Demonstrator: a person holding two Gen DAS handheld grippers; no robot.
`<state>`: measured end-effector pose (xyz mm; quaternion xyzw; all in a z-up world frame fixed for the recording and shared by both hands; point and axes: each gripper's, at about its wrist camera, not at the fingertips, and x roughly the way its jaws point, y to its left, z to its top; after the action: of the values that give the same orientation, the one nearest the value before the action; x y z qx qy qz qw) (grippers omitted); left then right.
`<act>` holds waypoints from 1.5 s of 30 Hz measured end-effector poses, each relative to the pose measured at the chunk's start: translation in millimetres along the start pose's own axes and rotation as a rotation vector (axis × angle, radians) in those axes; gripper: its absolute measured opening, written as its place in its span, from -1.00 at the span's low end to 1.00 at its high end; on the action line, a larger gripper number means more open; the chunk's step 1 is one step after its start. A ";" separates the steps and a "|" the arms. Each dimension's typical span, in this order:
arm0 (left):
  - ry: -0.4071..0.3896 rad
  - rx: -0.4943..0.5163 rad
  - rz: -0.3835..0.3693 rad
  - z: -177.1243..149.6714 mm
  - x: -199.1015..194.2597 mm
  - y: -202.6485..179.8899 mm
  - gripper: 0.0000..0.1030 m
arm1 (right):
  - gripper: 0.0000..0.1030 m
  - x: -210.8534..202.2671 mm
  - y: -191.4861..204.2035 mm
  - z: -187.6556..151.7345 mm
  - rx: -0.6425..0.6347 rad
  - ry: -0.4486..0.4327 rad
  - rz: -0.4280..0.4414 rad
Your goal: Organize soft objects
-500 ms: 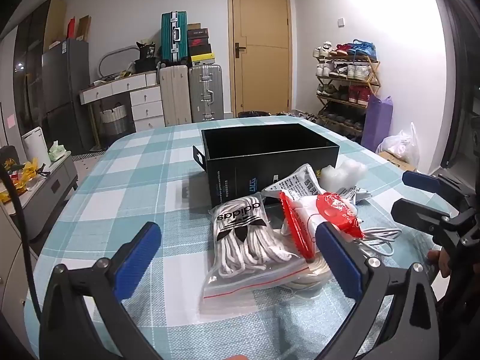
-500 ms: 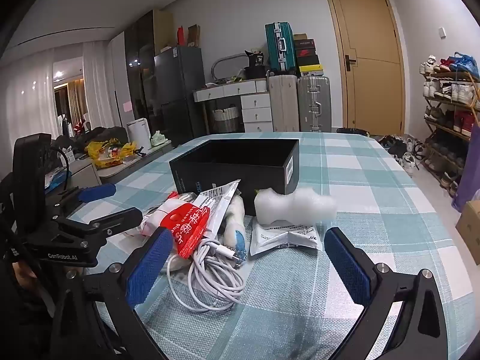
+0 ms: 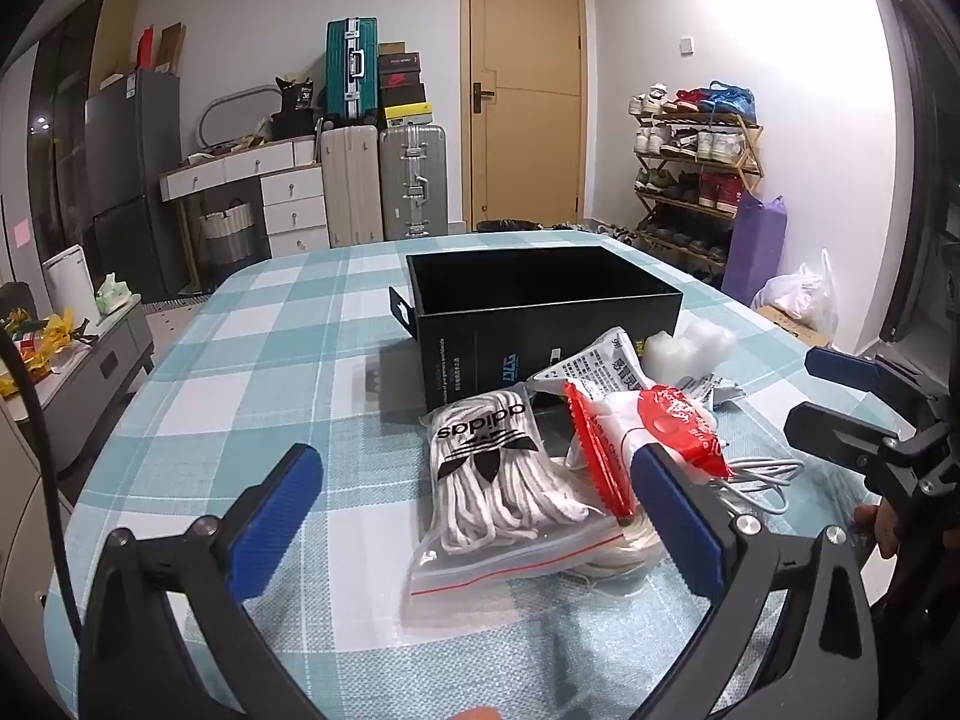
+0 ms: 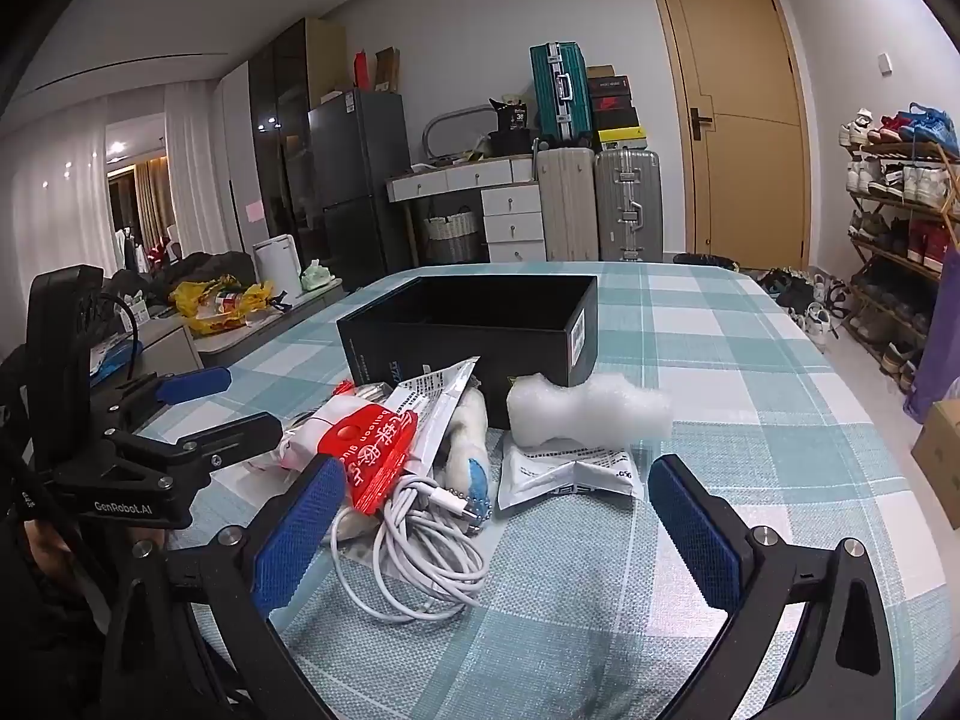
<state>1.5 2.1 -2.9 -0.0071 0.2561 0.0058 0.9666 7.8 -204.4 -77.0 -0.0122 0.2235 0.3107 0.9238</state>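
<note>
An open black box point(image 3: 540, 324) point(image 4: 480, 330) stands on the checked table. In front of it lies a heap: a zip bag of white adidas laces point(image 3: 498, 480), a red-and-white packet point(image 3: 654, 432) point(image 4: 366, 450), a coiled white cable point(image 4: 420, 546), a white foam piece point(image 4: 588, 414) point(image 3: 690, 348) and a folded white pouch point(image 4: 570, 474). My left gripper point(image 3: 480, 516) is open and empty, hovering just before the laces bag. My right gripper point(image 4: 492, 528) is open and empty, over the cable. Each gripper shows in the other's view.
The table's checked cloth point(image 3: 252, 372) stretches left of the box. Behind are suitcases point(image 3: 414, 180), a drawer unit point(image 3: 288, 198), a door point(image 3: 522, 120) and a shoe rack point(image 3: 696, 168) at the right. A low cabinet point(image 3: 90, 354) stands left of the table.
</note>
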 end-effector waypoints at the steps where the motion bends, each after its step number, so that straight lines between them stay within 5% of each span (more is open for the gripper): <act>1: 0.001 -0.002 0.006 -0.1 0.3 -0.1 1.00 | 0.99 4.3 -0.3 0.4 0.001 0.004 0.002; 45: 0.003 -0.009 0.003 0.0 0.1 2.8 1.00 | 0.99 5.6 0.2 0.8 0.002 0.011 0.002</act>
<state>1.5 4.9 -3.0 -0.0113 0.2576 0.0085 0.9661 12.0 -200.9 -78.6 -0.0130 0.2290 0.3115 0.9222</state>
